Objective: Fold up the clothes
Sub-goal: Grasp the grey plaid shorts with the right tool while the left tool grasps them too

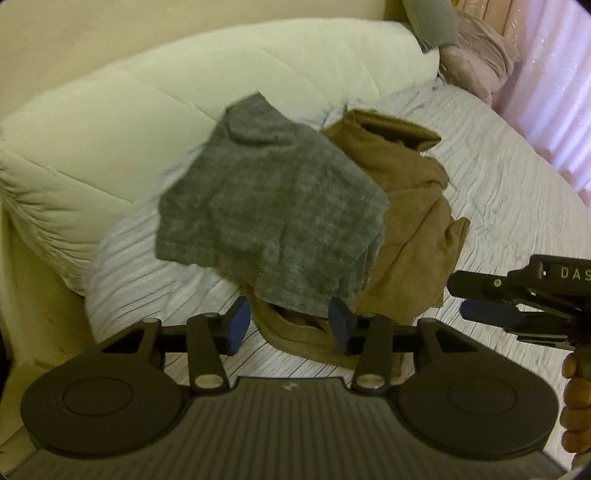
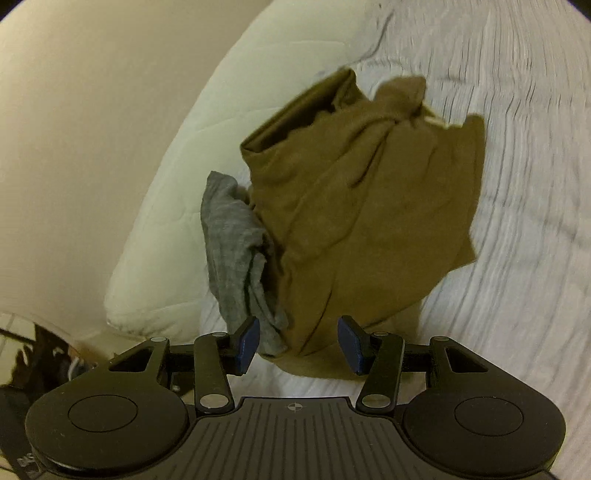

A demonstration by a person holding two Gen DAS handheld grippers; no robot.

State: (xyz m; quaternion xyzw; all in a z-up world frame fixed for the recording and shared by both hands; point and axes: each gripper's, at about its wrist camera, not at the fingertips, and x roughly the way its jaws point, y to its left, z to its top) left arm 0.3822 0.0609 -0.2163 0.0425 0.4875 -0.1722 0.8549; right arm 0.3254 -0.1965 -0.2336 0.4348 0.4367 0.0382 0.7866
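A grey knit garment point(image 1: 269, 214) lies spread over the left side of a crumpled brown garment point(image 1: 406, 206) on the bed. My left gripper point(image 1: 290, 323) is open, its blue pads point(image 1: 240, 321) on either side of the grey garment's near edge and holding nothing. In the right wrist view the brown garment point(image 2: 362, 206) fills the middle, and the grey garment point(image 2: 236, 251) shows bunched along its left side. My right gripper point(image 2: 300, 343) is open just short of both, with nothing between its fingers. It also shows from the side, my right gripper point(image 1: 476, 301), to the right of the pile.
The clothes rest on a white crinkled bedsheet point(image 1: 498, 184). A thick white duvet point(image 1: 110, 129) is rolled along the far left against the wall. Pink bedding point(image 1: 476, 55), a grey pillow point(image 1: 436, 22) and a pink curtain point(image 1: 554, 92) are at the far right. A hand point(image 1: 576, 398) holds the right gripper.
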